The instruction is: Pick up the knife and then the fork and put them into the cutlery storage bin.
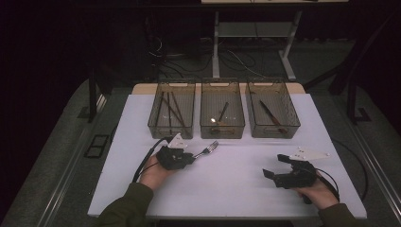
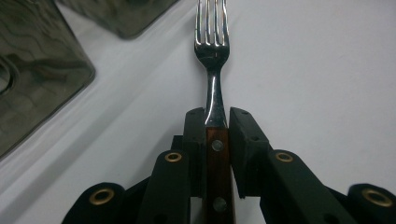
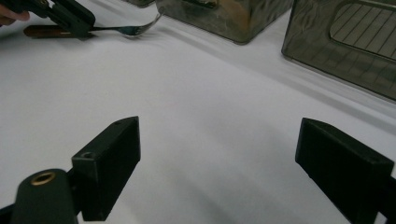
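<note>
A fork (image 1: 208, 150) with a steel head and a riveted brown wooden handle lies on the white table (image 1: 236, 189), tines towards the bins. My left gripper (image 1: 191, 157) is shut on it. In the left gripper view both pads (image 2: 194, 126) sit tight against the top of the fork's handle (image 2: 217, 158), and the tines (image 2: 212, 28) stick out ahead. My right gripper (image 1: 274, 165) rests at the right front of the table, open with bare table between its fingers (image 3: 109, 163). The right gripper view shows the left gripper (image 3: 70, 18) and the fork (image 3: 126, 29) far off.
Three smoky see-through bins stand in a row at the back of the table. The left bin (image 1: 156, 125) holds thin brown sticks, the middle bin (image 1: 222, 127) a dark utensil, the right bin (image 1: 293, 124) a long dark one. Floor cables lie beyond.
</note>
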`<action>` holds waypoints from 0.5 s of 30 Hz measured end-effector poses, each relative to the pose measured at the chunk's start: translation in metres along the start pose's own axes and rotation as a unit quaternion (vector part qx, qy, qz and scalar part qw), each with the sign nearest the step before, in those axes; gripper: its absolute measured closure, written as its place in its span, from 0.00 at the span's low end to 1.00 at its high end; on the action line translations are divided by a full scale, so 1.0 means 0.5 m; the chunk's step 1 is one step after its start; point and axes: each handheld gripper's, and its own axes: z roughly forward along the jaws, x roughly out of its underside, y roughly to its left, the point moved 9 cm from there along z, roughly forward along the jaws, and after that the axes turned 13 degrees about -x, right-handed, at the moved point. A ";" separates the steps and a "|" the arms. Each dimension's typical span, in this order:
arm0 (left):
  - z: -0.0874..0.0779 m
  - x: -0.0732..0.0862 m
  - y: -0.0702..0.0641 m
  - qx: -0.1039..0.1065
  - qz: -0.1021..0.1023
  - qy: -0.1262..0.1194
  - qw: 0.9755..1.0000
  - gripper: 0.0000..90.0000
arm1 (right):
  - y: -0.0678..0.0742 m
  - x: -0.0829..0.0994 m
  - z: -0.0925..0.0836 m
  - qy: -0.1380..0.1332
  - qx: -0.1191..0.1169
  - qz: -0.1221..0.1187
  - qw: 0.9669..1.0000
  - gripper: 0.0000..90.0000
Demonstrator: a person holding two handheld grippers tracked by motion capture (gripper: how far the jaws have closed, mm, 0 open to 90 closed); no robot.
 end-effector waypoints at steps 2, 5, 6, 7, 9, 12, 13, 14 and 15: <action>-0.006 -0.007 -0.008 -0.002 -0.006 -0.002 1.000 0.86 | 0.002 -0.003 0.000 0.002 -0.001 0.000 1.000 0.15; -0.014 -0.016 -0.023 0.003 -0.008 -0.003 1.000 0.86 | 0.010 -0.016 -0.002 -0.009 -0.015 0.010 1.000 0.15; -0.016 -0.020 -0.028 0.004 -0.007 -0.005 1.000 0.86 | 0.014 -0.021 -0.002 -0.010 -0.018 0.009 1.000 0.15; -0.020 -0.024 -0.034 0.005 -0.007 -0.008 1.000 0.86 | 0.016 -0.026 -0.002 -0.011 -0.020 0.005 1.000 0.15; -0.025 -0.034 -0.046 0.006 -0.012 -0.012 1.000 0.86 | 0.024 -0.038 -0.001 -0.013 -0.032 0.013 0.999 0.14; -0.033 -0.048 -0.062 0.007 -0.011 -0.017 1.000 0.86 | 0.028 -0.046 0.006 -0.006 -0.041 0.018 0.999 0.17; -0.034 -0.052 -0.067 0.006 -0.011 -0.019 1.000 0.86 | 0.029 -0.047 0.009 0.000 -0.047 0.016 0.999 0.18; -0.034 -0.056 -0.074 0.007 -0.013 -0.019 1.000 0.86 | 0.031 -0.048 0.013 0.003 -0.053 0.019 0.998 0.21; -0.034 -0.059 -0.079 0.007 -0.011 -0.018 1.000 0.86 | 0.032 -0.052 0.015 0.003 -0.057 0.022 0.998 0.22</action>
